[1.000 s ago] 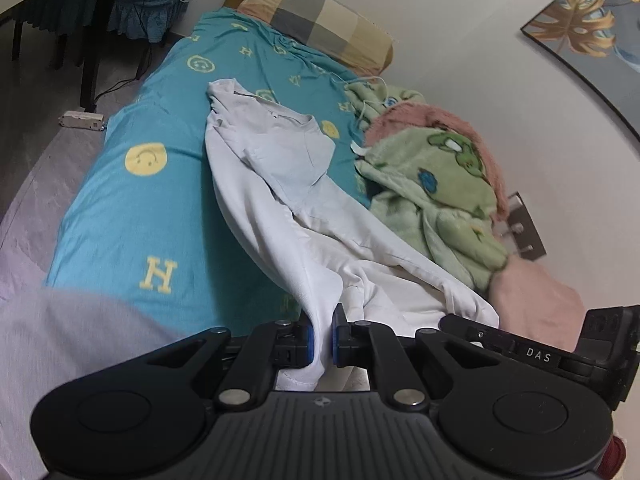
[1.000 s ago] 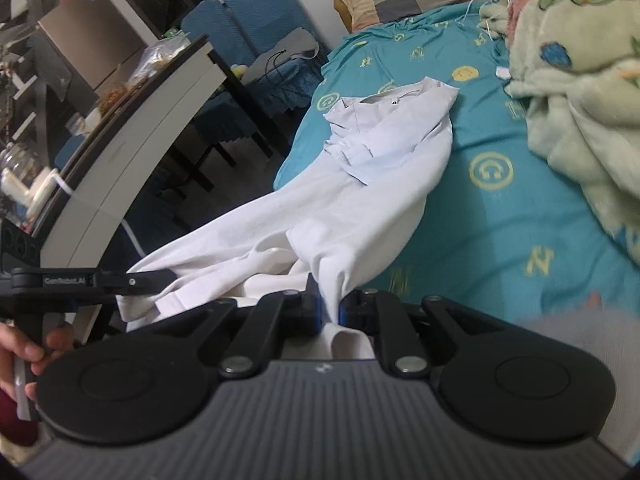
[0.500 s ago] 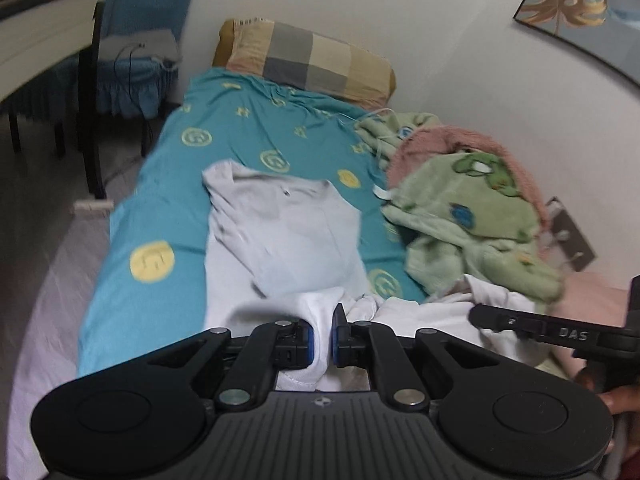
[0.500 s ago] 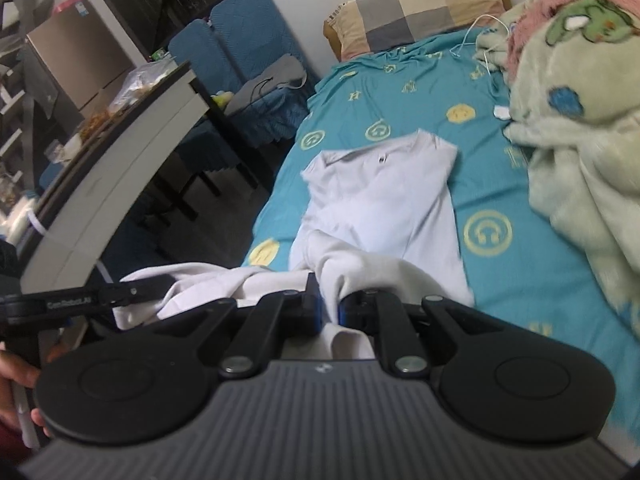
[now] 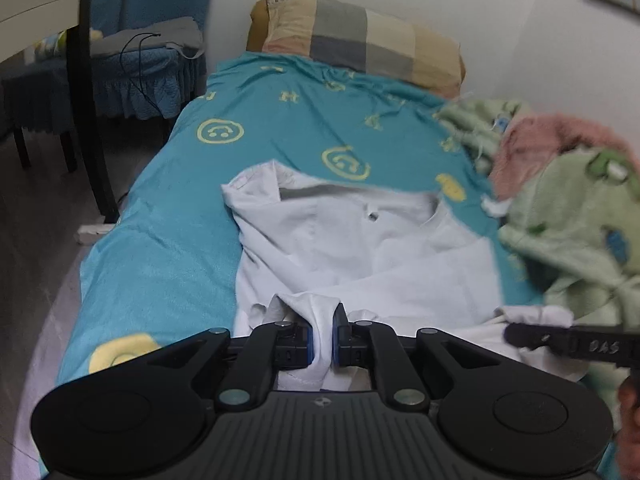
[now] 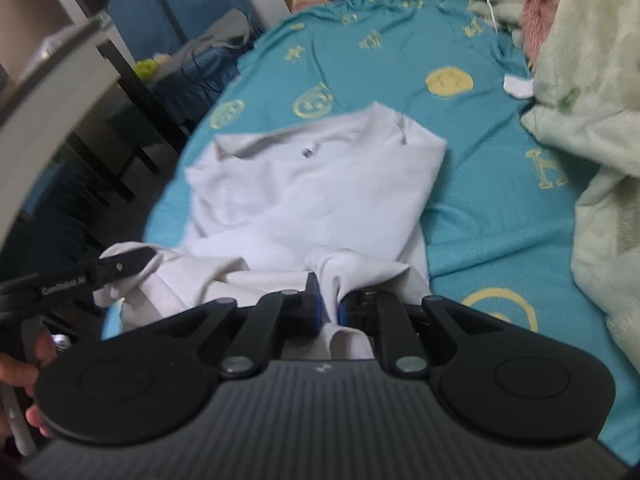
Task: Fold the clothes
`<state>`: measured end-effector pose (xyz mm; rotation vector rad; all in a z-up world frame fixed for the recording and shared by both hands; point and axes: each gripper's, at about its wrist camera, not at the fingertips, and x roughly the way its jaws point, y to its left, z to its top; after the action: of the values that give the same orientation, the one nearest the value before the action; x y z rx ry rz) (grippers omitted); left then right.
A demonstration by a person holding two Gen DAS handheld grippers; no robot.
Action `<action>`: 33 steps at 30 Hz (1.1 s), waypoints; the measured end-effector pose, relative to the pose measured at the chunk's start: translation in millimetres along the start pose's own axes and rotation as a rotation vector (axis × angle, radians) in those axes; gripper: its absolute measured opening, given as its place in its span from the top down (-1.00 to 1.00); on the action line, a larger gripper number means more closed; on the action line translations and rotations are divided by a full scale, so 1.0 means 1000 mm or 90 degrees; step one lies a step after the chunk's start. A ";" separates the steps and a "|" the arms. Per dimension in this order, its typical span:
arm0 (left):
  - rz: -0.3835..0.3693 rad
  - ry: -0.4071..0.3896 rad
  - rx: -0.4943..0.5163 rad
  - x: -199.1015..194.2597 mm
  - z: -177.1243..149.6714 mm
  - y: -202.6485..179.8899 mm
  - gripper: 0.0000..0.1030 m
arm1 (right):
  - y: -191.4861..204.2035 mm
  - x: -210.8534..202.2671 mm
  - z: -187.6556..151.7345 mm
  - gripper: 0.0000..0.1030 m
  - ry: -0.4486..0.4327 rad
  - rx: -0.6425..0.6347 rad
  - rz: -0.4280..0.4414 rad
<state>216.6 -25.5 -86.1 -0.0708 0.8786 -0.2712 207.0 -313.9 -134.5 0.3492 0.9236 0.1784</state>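
At the far left a dark-legged table (image 5: 86, 120) and a blue-skirted chair (image 5: 148, 76) with a black cable draped over it stand beside the bed. The bed wears a teal sheet (image 5: 168, 240) printed with yellow smiley faces and letters, and a checked pillow (image 5: 360, 40) lies at its head against the wall.

In the middle of the sheet lies the white shirt (image 5: 360, 248), collar towards the pillow, its upper part spread flat and its lower part gathered and lifted towards the cameras. The left gripper (image 5: 322, 344) has its jaws nearly closed on a bunched fold of the shirt's hem, the cloth pinched between the blue pads. In the right wrist view the same shirt (image 6: 312, 184) lies across the teal sheet (image 6: 480, 200), and the right gripper (image 6: 329, 310) is likewise clamped almost shut on another fold of the hem. Each tool shows at the edge of the other's view, its tip against the white cloth, with fingers of a hand (image 6: 24, 372) around the left one's handle.

To the right, against the wall, a heap of green fleece blanket (image 5: 572, 232) with cartoon prints and a pink fleece (image 5: 552, 140) sits on the bed, just beside the shirt.
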 end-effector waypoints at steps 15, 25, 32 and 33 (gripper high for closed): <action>0.031 -0.032 0.039 -0.026 -0.024 -0.023 -0.09 | 0.003 -0.017 -0.011 0.10 -0.029 0.020 -0.031; 0.030 -0.091 0.067 -0.122 -0.076 -0.053 -0.75 | 0.032 -0.100 -0.064 -0.23 -0.123 0.010 -0.034; -0.014 -0.065 0.012 -0.144 -0.103 -0.045 -0.99 | 0.042 -0.121 -0.089 -0.63 -0.150 0.026 -0.002; -0.024 -0.045 -0.010 -0.140 -0.103 -0.040 -0.99 | 0.041 -0.120 -0.088 -0.65 -0.148 0.030 0.003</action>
<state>44.6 -21.9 -40.4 -0.1106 0.8095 -0.2958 65.1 -292.7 -78.5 0.4070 0.6979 0.1171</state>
